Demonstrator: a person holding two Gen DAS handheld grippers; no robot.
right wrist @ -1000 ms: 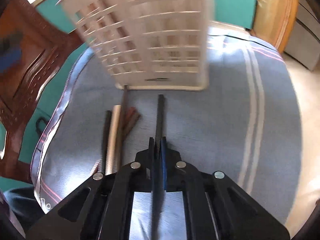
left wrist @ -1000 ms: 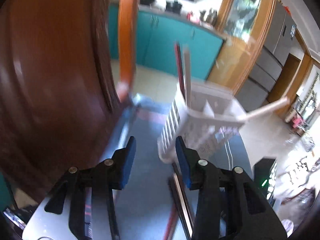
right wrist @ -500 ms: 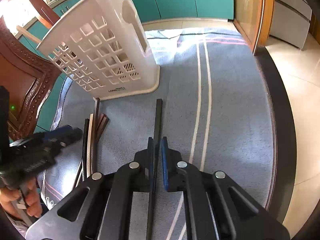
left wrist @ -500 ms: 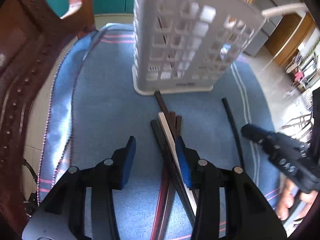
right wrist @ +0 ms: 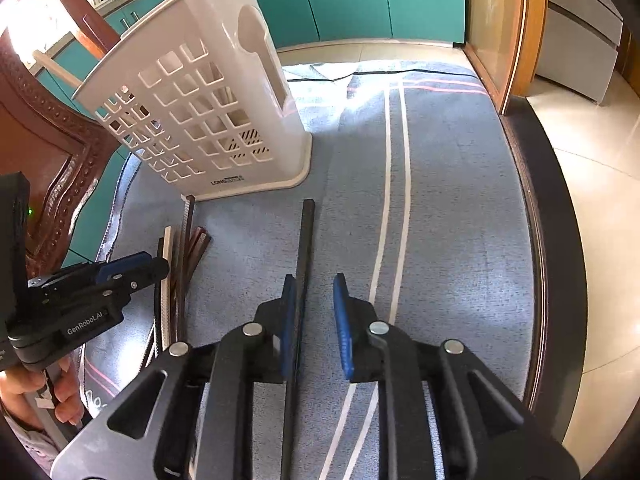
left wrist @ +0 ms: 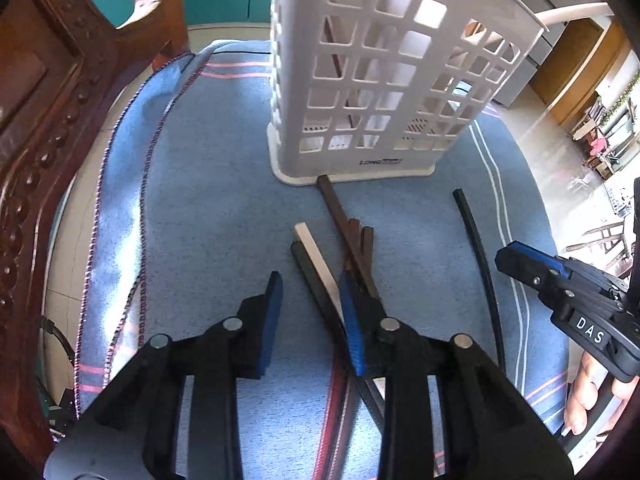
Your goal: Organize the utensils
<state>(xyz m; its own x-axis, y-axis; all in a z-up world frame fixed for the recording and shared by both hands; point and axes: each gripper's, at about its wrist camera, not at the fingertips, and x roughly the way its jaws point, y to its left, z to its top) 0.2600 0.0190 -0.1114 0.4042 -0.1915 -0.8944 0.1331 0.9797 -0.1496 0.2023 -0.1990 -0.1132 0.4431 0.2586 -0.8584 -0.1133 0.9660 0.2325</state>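
While the black chopstick (right wrist: 302, 248) lies on the cloth (right wrist: 460, 200) against the right gripper's (right wrist: 314, 322) left finger, unclamped as its jaws part, the left gripper (left wrist: 310, 312) narrows, empty, beside the bundle (left wrist: 340, 256) below the basket (left wrist: 384, 80).

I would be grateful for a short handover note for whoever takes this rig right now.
Left gripper: open, jaws have just been closing, hanging over the bundle of chopsticks; its right finger lies against them, nothing gripped.
Right gripper: open, jaws have just been opening; the single black chopstick lies on the blue cloth along its left pad, no longer clamped.
White utensil holder: upright on the cloth, already holding a few sticks.
Done: a few utensils are in the holder.
Left: the bundle and the lone black chopstick still have to go in.
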